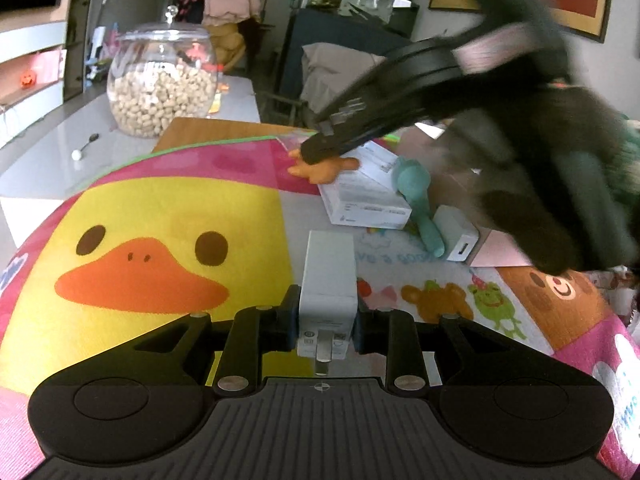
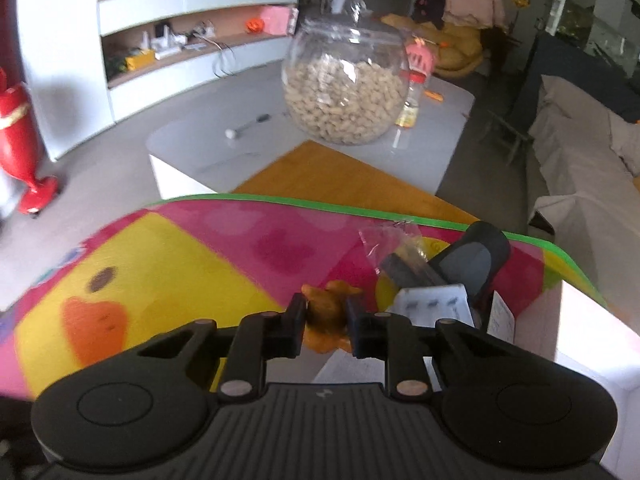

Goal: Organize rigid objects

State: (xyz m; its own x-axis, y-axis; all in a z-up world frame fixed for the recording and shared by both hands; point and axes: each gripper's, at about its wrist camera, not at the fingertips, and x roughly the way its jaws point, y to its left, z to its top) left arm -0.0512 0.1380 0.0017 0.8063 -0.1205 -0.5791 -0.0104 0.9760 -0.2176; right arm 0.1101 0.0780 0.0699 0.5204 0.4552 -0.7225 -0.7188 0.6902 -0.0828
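My left gripper [image 1: 326, 312] is shut on a white charger plug [image 1: 329, 280] and holds it over the cartoon duck mat [image 1: 160, 216]. My right gripper [image 2: 326, 310] is shut on an orange toy figure [image 2: 326, 304], which also shows in the left wrist view [image 1: 324, 170] under the right gripper's black fingers [image 1: 320, 148]. A white box [image 1: 360, 196], a teal scoop [image 1: 416, 192] and a second white charger [image 1: 456, 232] lie on the mat to the right.
A glass jar of nuts [image 1: 160, 88] and a small spoon [image 1: 85, 148] are on the grey table beyond the mat. In the right wrist view a plastic bag [image 2: 390, 244], a dark grey device [image 2: 476, 260] and a white tray piece [image 2: 434, 304] lie near the mat's far edge.
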